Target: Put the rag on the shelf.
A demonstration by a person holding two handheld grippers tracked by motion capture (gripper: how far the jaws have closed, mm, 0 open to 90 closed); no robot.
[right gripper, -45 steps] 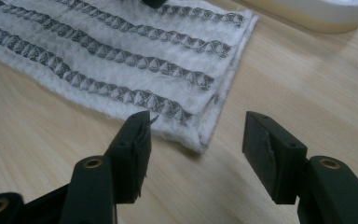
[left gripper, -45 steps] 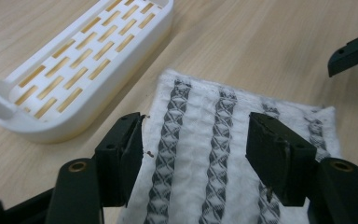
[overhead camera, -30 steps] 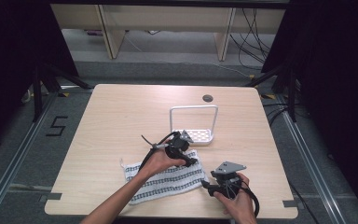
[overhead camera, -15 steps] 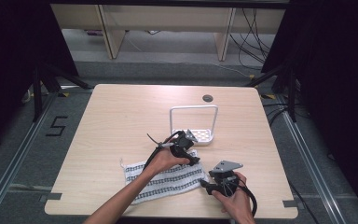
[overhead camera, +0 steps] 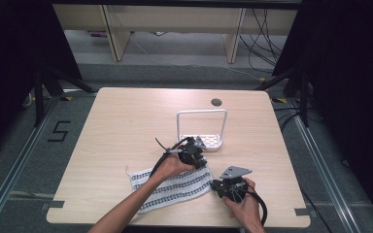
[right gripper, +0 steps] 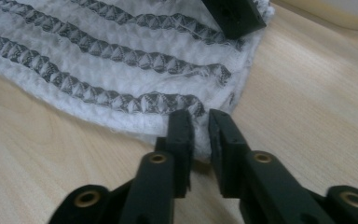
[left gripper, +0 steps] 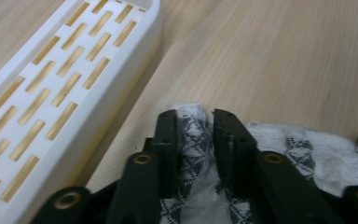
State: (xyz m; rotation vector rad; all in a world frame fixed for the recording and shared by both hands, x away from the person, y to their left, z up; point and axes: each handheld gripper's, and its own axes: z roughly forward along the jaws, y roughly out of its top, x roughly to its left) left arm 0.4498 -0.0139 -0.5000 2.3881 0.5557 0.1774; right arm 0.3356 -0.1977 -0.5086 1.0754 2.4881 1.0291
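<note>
As seen from above, left to right: towel (overhead camera: 172, 188), white with dark patterned bands, flat on table (overhead camera: 126, 126) near the front edge, long axis running left-low to right-high across the tabletop. Left gripper (overhead camera: 200, 159) at the towel's far right corner, just in front of white slotted rack (overhead camera: 208, 141); jaws just closed, pinching a raised fold of cloth. Right gripper (overhead camera: 215, 184) at the towel's near right corner, pointing left into the hem; jaws just closed, pinching the edge. Both grips on the same short right end, left gripper farther from the person, right gripper nearer; rest of the towel trailing leftward from both, free on the wood.

Left gripper view: left gripper (left gripper: 195, 133) with cloth bunched upward between the jaws, rack (left gripper: 70, 70) just beside on the left, not touching. Right gripper view: right gripper (right gripper: 200, 133) with only a thin hem between the jaws, towel (right gripper: 112, 56) spreading away ahead, left gripper's jaw tip (right gripper: 235, 16) at the far corner. High view alone gives the towel's full length and lie.
</note>
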